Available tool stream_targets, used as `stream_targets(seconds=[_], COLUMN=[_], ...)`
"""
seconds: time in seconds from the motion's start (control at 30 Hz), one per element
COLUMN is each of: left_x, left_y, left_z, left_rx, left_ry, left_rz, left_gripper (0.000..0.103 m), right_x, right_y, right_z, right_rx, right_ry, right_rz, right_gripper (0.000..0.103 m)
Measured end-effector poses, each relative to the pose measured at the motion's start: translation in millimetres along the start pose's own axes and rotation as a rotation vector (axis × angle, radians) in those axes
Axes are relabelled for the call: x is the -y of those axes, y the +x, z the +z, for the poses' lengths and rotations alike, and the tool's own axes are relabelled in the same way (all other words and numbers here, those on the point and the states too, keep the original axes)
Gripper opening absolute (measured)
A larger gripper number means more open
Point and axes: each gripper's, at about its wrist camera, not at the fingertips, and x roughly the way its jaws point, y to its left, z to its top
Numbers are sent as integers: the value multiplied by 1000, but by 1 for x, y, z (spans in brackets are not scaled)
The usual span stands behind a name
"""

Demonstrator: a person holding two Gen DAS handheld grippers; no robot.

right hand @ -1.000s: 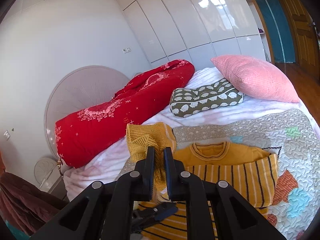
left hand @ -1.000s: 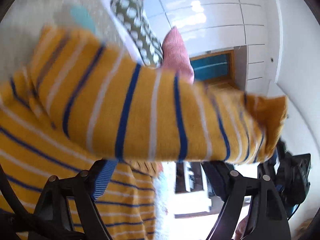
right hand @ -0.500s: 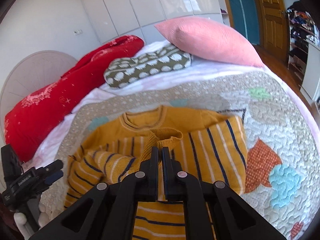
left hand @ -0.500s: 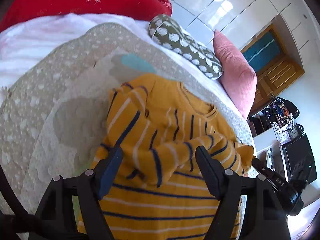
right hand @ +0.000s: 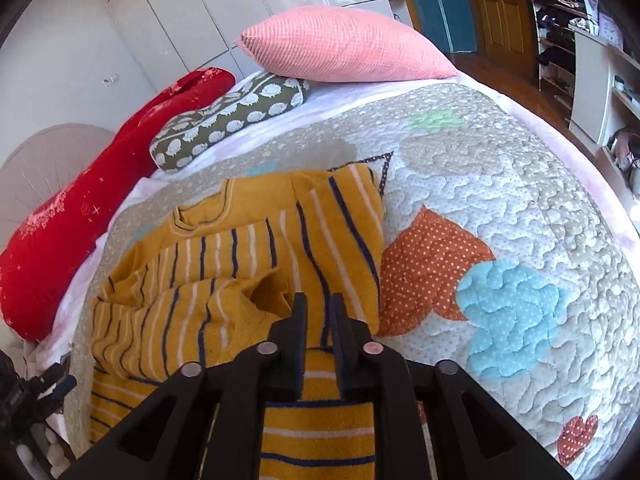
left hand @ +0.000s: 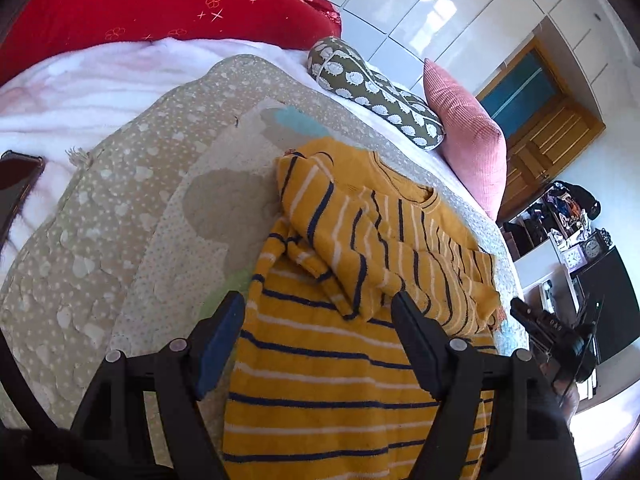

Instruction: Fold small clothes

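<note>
Left wrist view shows the left gripper spread wide and holding nothing, hanging over the striped yellow sweater that lies on the quilt. One sleeve is folded loosely across the chest, bunched rather than flat. The right gripper looks nearly closed just above the sweater's body; I cannot tell whether it pinches any cloth. If it lifts now with fabric caught, that lumpy sleeve would likely drag and slide off the fold.
</note>
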Motion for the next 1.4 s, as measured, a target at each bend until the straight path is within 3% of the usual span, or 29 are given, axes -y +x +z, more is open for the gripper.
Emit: stream_targets(seconds=[0.07, 0.13, 0.17, 0.23, 0.3, 0.43, 0.53, 0.6, 0.67, 0.77, 0.87, 0.93, 0.97, 1.03, 1.17, 1.27, 1.4], left_x=[6, 9, 9, 9, 8, -1, -8, -7, -3, 4, 11, 11, 9, 2, -14, -27, -42], left_y=[1, 3, 3, 1, -3, -3, 8, 22, 37, 65, 97, 117, 124, 120, 111, 114, 113], left_z=[-2, -5, -6, -6, -5, 2, 9, 18, 29, 48, 62, 67, 67, 66, 56, 49, 43], left_rx=[-2, -11, -15, -12, 2, 11, -7, -26, -43, -73, -107, -154, -197, -189, -146, -124, -66], left_ry=[16, 6, 1, -1, 5, -15, -51, -51, -43, -6, 79, 110, 102, 57, 9, -39, -109], left_rz=[6, -2, -8, -11, -2, 7, -16, -3, -1, 50, 164, 176, 162, 134, 143, 87, -3], left_gripper=[75, 75, 75, 75, 75, 75, 75, 75, 75, 75, 75, 57, 29, 27, 27, 28, 28], right_x=[-9, -20, -27, -46, -68, -84, -66, -47, -28, 1, 21, 25, 25, 24, -20, -87, -189], right_y=[9, 31, 44, 66, 52, -16, -28, -5, 28, 46, 38, 32, 28, 16, 3, 19, 52], right_z=[7, 9, 8, 7, 17, 57, 74, 75, 70, 54, 43, 40, 39, 38, 42, 39, 26], right_rx=[-4, -53, -95, -216, -158, 89, 181, 138, 31, -24, -8, 2, 8, 29, 35, -27, -108], right_ry=[4, -5, -15, -82, -157, -171, -111, -85, -75, 24, 91, 72, 58, 40, -65, -202, -386], right_rz=[50, 78, 65, 58, 65, 126, 16, -86, -161, -165, -160, -173, -186, -193, -63, 89, 215], right_gripper=[58, 72, 58, 6, 6, 6, 6, 7, 9, 11, 28, 29, 29, 29, 29, 32, 32])
